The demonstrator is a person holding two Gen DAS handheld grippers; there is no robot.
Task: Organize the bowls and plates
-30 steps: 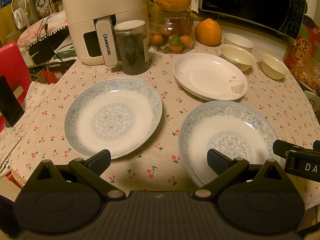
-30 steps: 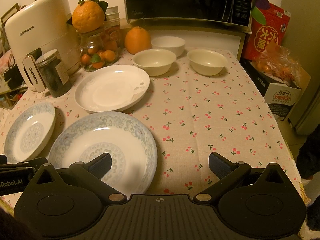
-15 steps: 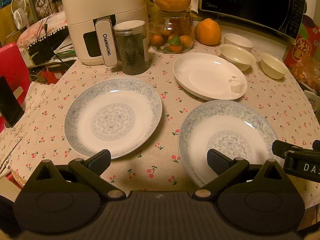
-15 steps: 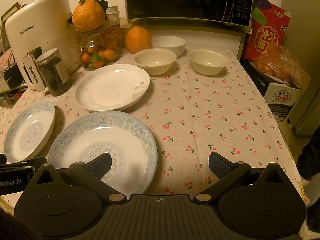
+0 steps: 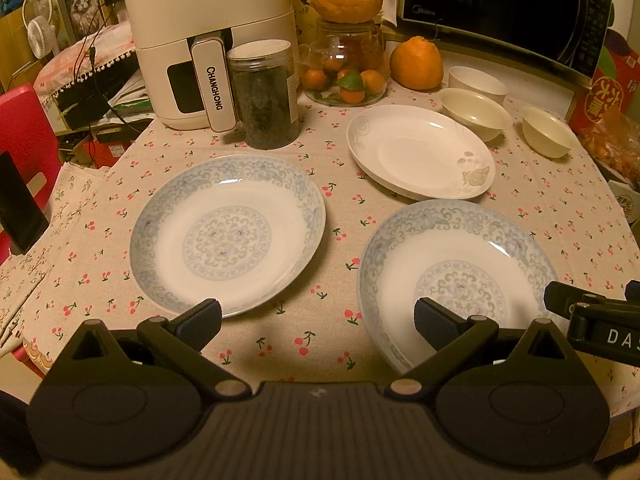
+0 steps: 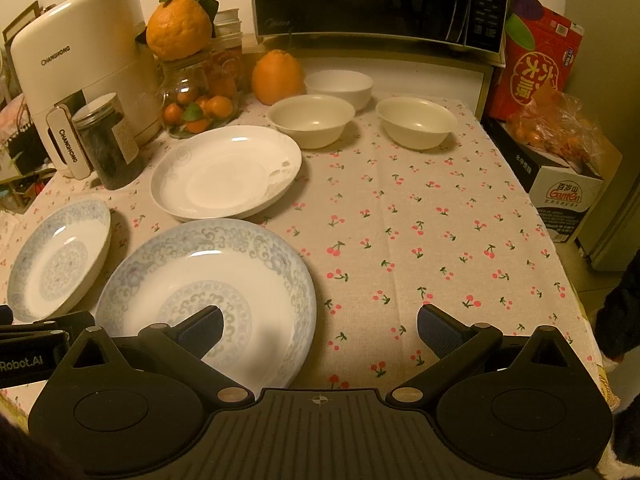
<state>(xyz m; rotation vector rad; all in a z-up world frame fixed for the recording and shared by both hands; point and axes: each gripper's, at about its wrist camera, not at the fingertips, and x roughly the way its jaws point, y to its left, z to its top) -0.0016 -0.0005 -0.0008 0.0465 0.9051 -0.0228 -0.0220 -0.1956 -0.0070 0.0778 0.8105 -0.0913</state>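
Observation:
Two blue-patterned plates lie on the cherry-print tablecloth: a left plate (image 5: 228, 232) (image 6: 56, 264) and a right plate (image 5: 456, 280) (image 6: 208, 284). A plain white plate (image 5: 420, 152) (image 6: 228, 172) lies behind them. Three white bowls stand at the back: a middle bowl (image 6: 312, 120) (image 5: 474, 114), a far bowl (image 6: 340, 86) (image 5: 478, 82), and a right bowl (image 6: 416, 122) (image 5: 546, 130). My left gripper (image 5: 318, 318) is open and empty, low over the front edge between the patterned plates. My right gripper (image 6: 320, 326) is open and empty, its left finger over the right patterned plate.
A white air fryer (image 5: 204, 40), a dark-filled jar (image 5: 266, 92), a glass jar of small oranges (image 5: 346, 68) and a large orange (image 5: 416, 64) stand at the back left. A microwave (image 6: 380, 0) sits behind. Cardboard boxes (image 6: 560, 184) stand off the table's right edge.

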